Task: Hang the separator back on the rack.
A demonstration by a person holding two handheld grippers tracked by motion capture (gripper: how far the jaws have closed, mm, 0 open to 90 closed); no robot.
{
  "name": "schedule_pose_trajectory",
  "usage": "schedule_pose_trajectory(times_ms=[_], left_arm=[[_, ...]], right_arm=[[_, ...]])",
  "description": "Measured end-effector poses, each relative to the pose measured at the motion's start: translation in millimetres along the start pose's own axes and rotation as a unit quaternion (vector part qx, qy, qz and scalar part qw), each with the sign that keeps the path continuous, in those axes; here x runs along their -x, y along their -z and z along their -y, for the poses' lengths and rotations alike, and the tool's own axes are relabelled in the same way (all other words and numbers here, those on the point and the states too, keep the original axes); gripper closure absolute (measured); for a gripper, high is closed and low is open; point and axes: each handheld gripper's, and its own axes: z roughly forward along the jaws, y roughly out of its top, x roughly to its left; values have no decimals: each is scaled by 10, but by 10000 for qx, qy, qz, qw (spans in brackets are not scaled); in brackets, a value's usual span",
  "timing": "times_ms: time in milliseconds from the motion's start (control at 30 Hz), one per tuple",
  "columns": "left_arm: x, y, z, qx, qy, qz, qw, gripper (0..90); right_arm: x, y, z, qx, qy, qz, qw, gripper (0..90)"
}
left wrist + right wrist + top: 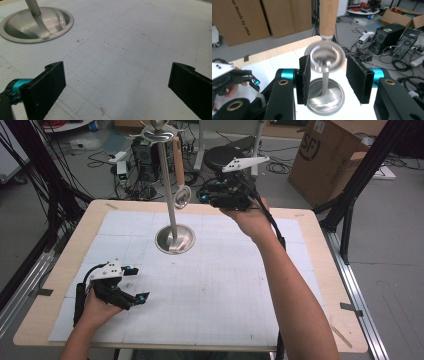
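White gridded mat covers the wooden table point(320, 270), marked with small specks. Nearest, left hand-held gripper point(131, 296) rests low on the mat at the near left, released, jaws spread wide with bare mat between them in the left gripper view. Mid-table stands a metal stand point(171, 205): round dished base point(37, 25), thin upright pole, hooked arms at the top partly cut off by the frame edge. Utensil point(181, 195) hangs from the stand beside the pole: light wooden handle point(328, 17) above, round shiny metal ring head point(324, 58) below. Ring head is motion-blurred in the right gripper view, details hard to make out; handle top cut off there, lettering unreadable. Right hand-held gripper point(327, 80) is raised at the far side, just beside the ring head, jaws parted on either side of it, pads not pressing it. Beyond: cardboard boxes point(335, 155), cables, computer cases on the floor.
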Motion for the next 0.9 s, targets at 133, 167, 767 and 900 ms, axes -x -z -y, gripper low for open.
schedule_pose_trajectory(times_ms=[133,167,767,900], left_arm=[[7,-6,2,-43,-15,-6,10000,19],[10,-8,1,-47,-17,-9,10000,19],[11,-4,-1,-17,-9,18,10000,19],[22,0,-3,-21,-15,18,10000,19]], right_arm=[[5,132,69,76,40,-19,10000,534],[7,163,95,90,33,-30,9999,532],[46,571,560,127,-94,-65,9999,424],[29,622,605,214,-33,-14,9998,402]])
